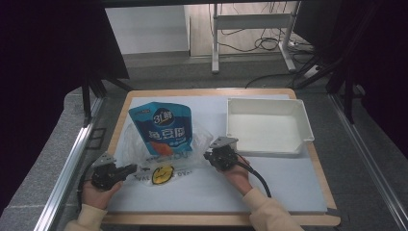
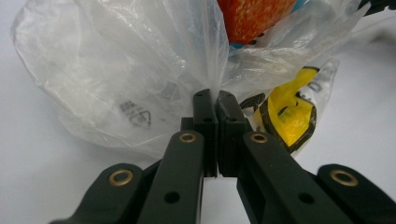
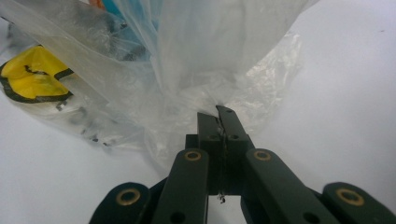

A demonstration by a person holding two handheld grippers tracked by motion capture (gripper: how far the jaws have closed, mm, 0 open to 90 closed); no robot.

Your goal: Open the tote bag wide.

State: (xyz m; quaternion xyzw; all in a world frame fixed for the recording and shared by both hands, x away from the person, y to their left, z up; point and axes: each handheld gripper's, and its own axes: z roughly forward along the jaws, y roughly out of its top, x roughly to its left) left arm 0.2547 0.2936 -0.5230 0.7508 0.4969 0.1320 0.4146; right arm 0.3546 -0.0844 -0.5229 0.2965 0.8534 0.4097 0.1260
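One clear plastic bag (image 1: 144, 154) with one yellow print (image 1: 162, 174); one blue pouch (image 1: 163, 127) standing in the bag; one white tray (image 1: 303, 125); one table (image 1: 288, 178). Two grippers: the left gripper (image 1: 131, 168) and the right gripper (image 1: 208, 156), each with two black jaws and one trailing cable. Two hands, one per gripper.

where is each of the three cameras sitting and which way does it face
High view: above the person's side, looking forward and down; both hands, left gripper, right gripper.
Left gripper view: rides that gripper, faces plastic bag; own shut jaws.
Right gripper view: likewise, from the other side.
Shared: bag's yellow print, snack pouch.
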